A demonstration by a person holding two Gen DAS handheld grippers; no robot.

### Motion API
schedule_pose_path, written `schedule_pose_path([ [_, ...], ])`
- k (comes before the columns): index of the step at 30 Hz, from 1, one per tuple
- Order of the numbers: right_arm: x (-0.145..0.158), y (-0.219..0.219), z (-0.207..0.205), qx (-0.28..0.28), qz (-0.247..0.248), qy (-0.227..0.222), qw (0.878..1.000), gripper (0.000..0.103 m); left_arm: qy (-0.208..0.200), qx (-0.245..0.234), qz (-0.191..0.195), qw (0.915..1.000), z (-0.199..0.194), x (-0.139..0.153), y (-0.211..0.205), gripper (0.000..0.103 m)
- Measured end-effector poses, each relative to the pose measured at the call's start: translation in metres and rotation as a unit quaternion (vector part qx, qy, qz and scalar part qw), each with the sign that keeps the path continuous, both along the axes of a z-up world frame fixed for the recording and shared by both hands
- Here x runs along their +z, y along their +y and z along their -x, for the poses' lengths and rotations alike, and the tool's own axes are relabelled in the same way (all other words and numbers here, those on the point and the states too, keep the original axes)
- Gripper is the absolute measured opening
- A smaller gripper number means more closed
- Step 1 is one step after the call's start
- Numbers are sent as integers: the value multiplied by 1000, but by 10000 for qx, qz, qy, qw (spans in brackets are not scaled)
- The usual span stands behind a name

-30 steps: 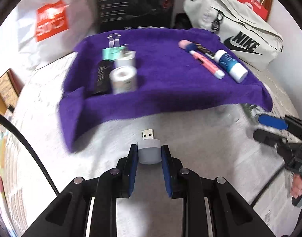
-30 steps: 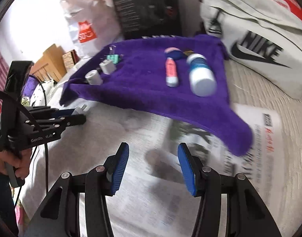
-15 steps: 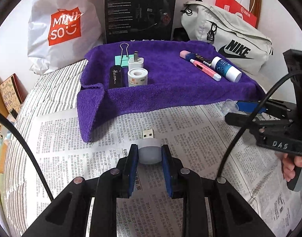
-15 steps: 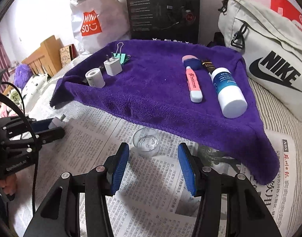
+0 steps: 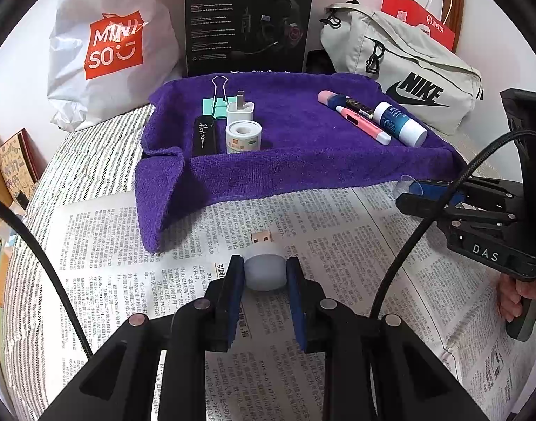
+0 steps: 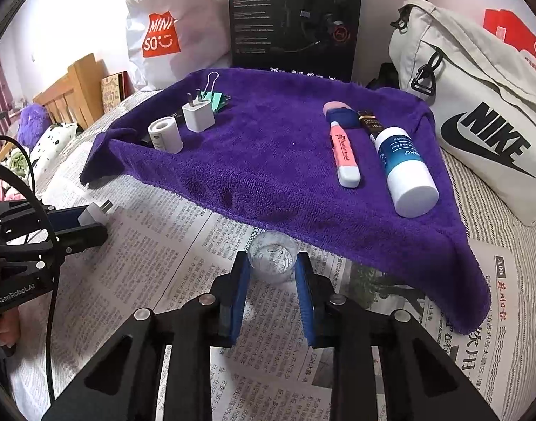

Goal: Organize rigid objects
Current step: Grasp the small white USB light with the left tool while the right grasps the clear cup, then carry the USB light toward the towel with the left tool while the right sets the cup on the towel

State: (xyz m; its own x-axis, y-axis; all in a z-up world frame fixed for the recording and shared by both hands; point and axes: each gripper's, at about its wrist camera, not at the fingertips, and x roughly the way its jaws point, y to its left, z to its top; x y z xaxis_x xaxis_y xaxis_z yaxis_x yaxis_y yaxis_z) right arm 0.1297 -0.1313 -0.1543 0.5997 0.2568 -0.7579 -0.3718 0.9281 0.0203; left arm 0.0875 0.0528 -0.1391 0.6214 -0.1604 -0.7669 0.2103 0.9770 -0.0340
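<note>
My left gripper [image 5: 264, 263] is shut on a small white USB light [image 5: 264, 275], its plug pointing forward, just over the newspaper [image 5: 338, 245]. In the right wrist view my right gripper [image 6: 273, 263] has its jaws closing on a small clear cup [image 6: 272, 256] that stands on the paper, and both blue pads touch the cup's sides. A purple towel [image 6: 268, 161] lies just beyond. On its left are a tape roll [image 6: 165, 135], a white charger [image 6: 197, 115] and a green binder clip [image 6: 217, 100]. On its right are a pink highlighter [image 6: 345, 154] and a white-and-blue bottle [image 6: 406, 172].
A Miniso bag [image 5: 110, 45], a black headset box [image 5: 248, 17] and a Nike bag [image 5: 408, 80] stand behind the towel. Newspaper covers striped bedding [image 5: 89, 154]. A wooden bed frame [image 6: 68, 94] is at far left. Cables hang near both grippers.
The right jaws have narrowed onto the clear cup, which stood ahead of wide-open fingers half a second ago. The left gripper still holds the USB light and has stayed put.
</note>
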Motion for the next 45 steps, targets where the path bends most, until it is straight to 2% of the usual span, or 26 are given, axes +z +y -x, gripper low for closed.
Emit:
schedule_pose_path([
  [15, 0, 2, -3, 4, 39, -12, 10000, 28, -4, 3, -43, 10000, 0, 0, -2, 24],
  [22, 0, 1, -4, 6, 3, -2, 10000, 27, 18, 19, 138, 9999, -1, 1, 3, 23],
  [31, 2, -5, -1, -15, -187, -1, 9998, 27, 21, 16, 202, 9998, -1, 2, 6, 23],
  [36, 6, -20, 18, -53, -658, 59, 9978, 27, 98, 93, 300, 9995, 0, 5, 11, 23],
  [42, 17, -28, 29, 13, -560, -41, 9984, 27, 56, -12, 333, 9994, 7, 20, 12, 23],
  [45, 27, -34, 34, 147, -686, -50, 9975, 27, 18, -61, 391, 9992, 8, 30, 14, 23],
])
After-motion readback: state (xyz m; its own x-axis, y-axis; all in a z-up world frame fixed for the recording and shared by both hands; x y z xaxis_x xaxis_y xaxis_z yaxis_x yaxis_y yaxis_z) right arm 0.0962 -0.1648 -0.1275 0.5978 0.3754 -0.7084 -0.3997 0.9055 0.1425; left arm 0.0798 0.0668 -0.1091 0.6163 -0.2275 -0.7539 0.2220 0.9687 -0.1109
